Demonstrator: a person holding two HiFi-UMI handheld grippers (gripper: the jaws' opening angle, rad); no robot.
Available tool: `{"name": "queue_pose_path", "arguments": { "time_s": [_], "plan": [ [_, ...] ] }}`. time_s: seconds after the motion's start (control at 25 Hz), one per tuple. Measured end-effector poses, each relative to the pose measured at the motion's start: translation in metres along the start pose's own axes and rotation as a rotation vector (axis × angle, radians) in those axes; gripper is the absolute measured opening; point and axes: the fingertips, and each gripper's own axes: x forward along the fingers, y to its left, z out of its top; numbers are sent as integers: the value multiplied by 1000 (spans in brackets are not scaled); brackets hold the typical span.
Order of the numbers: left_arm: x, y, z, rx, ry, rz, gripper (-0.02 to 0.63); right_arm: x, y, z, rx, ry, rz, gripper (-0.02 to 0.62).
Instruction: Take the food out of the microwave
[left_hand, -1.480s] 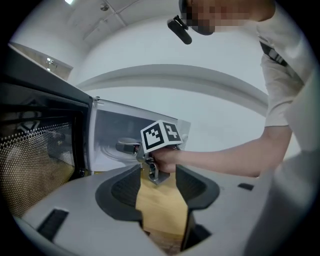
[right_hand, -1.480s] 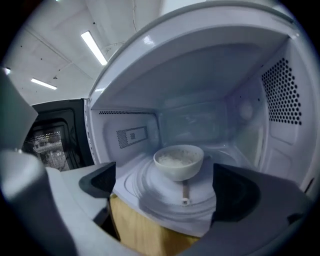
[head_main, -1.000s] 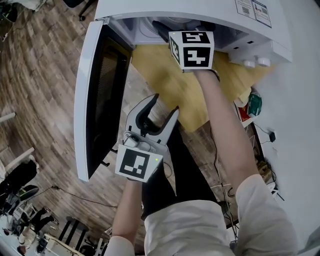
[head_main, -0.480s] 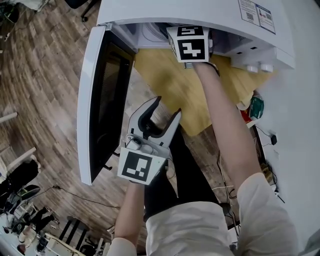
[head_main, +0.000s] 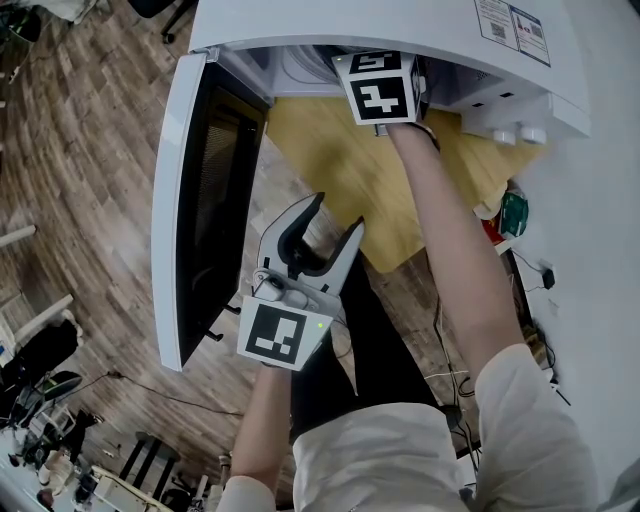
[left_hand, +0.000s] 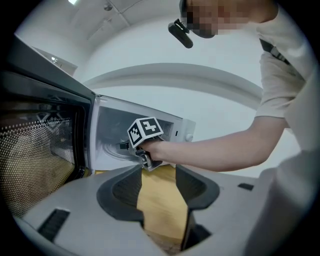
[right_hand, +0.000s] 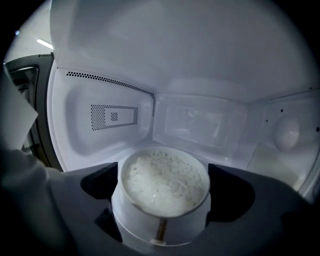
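Grips the bowl of rice (right_hand: 161, 220) snugly between the jaws of the right gripper (right_hand: 162, 176), inside the white microwave (head_main: 400, 20) at the back edge of the yellow worktop (head_main: 340, 170). Holds the left gripper (head_main: 336, 214) off the front edge, jaws wide apart and empty, beside the swung-open door (head_main: 190, 200). Wood-plank floor (head_main: 90, 150) below.

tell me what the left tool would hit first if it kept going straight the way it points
Probably the right tool and hand, closed on the rice bowl at the microwave mouth. The left tool points low over the yellow tabletop; depth is unclear.
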Motion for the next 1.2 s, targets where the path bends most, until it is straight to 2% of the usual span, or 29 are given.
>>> {"name": "queue_pose_path", "arguments": {
  "time_s": [0.12,0.68,1.2],
  "plan": [
    [-1,1,-2,-2,1,6,199,-2,-3,4,-34,-19,-24,505],
    [-11,-2,-3,-8,-10,44,199,-10,9,3,-27,-21,33,499],
    [-29,-18,-3,-5,-15,47,199,-66,18,1,-50,-45,42,499]
  ]
}}
